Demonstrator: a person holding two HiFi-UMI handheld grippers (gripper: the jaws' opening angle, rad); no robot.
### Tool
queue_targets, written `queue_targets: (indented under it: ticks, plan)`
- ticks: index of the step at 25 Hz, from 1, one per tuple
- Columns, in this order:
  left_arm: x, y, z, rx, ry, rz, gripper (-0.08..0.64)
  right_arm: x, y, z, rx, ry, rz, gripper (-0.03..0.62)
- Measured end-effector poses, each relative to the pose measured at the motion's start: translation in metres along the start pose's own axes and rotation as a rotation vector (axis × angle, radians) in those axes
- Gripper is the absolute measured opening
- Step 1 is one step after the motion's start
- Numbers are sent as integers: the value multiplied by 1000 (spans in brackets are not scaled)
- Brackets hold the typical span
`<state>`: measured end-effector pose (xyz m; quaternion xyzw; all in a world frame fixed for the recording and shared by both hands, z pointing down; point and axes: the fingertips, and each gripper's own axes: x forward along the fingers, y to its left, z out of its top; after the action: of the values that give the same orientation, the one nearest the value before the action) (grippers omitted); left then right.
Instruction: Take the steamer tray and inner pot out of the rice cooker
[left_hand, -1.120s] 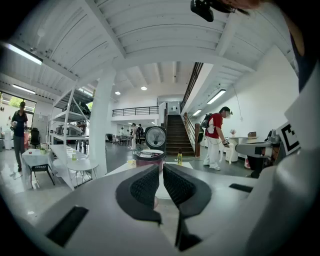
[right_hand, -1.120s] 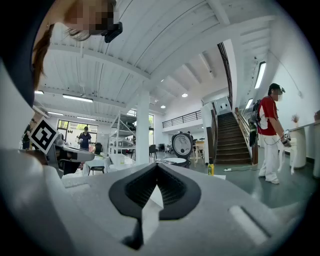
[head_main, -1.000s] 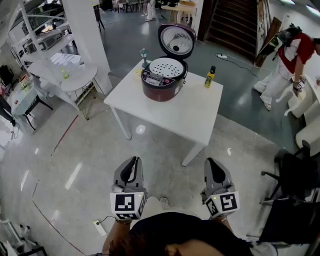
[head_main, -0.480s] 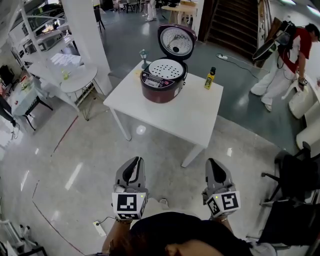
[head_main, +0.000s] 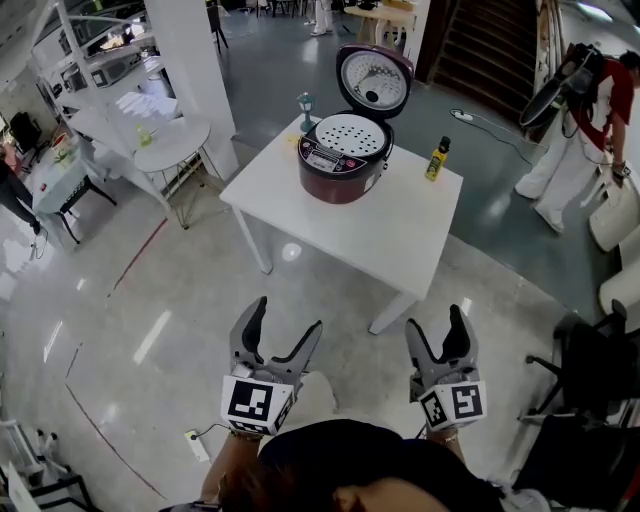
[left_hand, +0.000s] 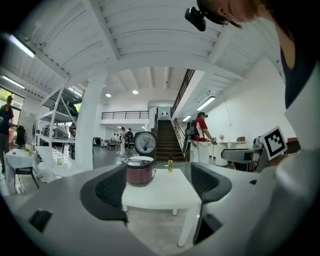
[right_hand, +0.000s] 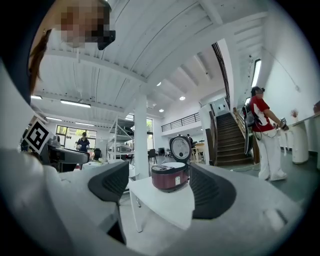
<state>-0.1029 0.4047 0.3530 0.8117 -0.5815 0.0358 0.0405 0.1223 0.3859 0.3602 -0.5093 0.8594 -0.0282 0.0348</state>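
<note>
While both grippers hang well short of the work, nothing of the task has yet been touched.

**Head view.** The round maroon rice cooker (head_main: 340, 172) stands at 12 o'clock from the person, on the far half of the white square tabletop (head_main: 385, 232). Its domed lid (head_main: 372, 82) is raised at the back. The white perforated steamer tray (head_main: 350, 134) sits in the cooker's mouth, and the inner pot is hidden beneath it. The left gripper (head_main: 288, 318) and right gripper (head_main: 438, 322) are over the glossy floor (head_main: 150, 300). Their fingers have just been opening and stand wide with nothing between them.

- **Tray:** it looks thin, stiff and light. Its rim at 3 and 9 o'clock is the likely hold.
- **Pot:** it is probably heavier and smooth-walled, so liable to slip. Opposite points of its lip seem safest.
- **Lid:** it bounds the lift at 12 o'clock.

**Left gripper view.** The cooker shows far off between the dark ribbed fingers (left_hand: 111, 190). A small yellow bottle (left_hand: 170, 165) stands at its 3 o'clock, apart from it. A person in a red top (left_hand: 200, 135) is well beyond the tabletop.

**Right gripper view.** The fingers (right_hand: 209, 192) are equally wide and empty, and the near tabletop is bare. The way to the cooker appears unobstructed.
</note>
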Motion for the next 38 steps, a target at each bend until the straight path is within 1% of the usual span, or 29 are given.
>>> queue_targets:
  ticks: [1,2,5,7,10,13,15,17,20,22,23,25,27,29,31,33,35,37,38]
  plan:
    - [0,2,5,-6,-20,3,418,0,2,5,-12,-11,6,372]
    - [0,3,10,-9,-36,7,467,2,3,9,-25,-22,15,390]
    - [2,7,18,2,-53,8,502,8,6,16,-36,-38,35,407]
    - [3,13,17,15,-44,17,503,13,8,13,-42,-38,35,408]
    - [10,22,13,13,-23,18,503,21,9,6,-63,-39,36,408]
    - [24,30,16,35,-44,5,503,32,5,1,-53,-39,46,407]
    - [41,36,21,42,-78,-14,503,47,0,-2,-58,-22,46,407]
    - [57,42,24,45,-91,-34,503,63,-6,0,-76,-17,39,407]
    - [85,48,29,56,-103,-86,502,92,-17,8,-117,-43,11,396]
    - [106,52,32,72,-108,-127,502,115,-25,11,-111,-56,3,393]
    - [117,56,31,87,-100,-139,502,126,-28,12,-101,-59,4,393]
    - [139,68,30,104,-80,-138,502,148,-33,11,-95,-56,12,393]
    - [162,81,32,85,-71,-141,502,171,-37,9,-114,-47,16,393]
    - [185,92,34,77,-59,-161,502,194,-43,7,-117,-33,10,393]
    - [208,105,36,91,-43,-168,502,218,-52,6,-88,-26,-6,393]
    - [232,118,40,87,-34,-171,503,242,-62,9,-68,-25,-25,393]
    - [258,132,44,82,-22,-183,502,268,-71,11,-92,-16,-46,393]
    - [284,145,43,81,9,-188,502,294,-80,11,-131,2,-66,393]
    - [296,150,44,78,20,-188,502,306,-84,11,-136,7,-77,393]
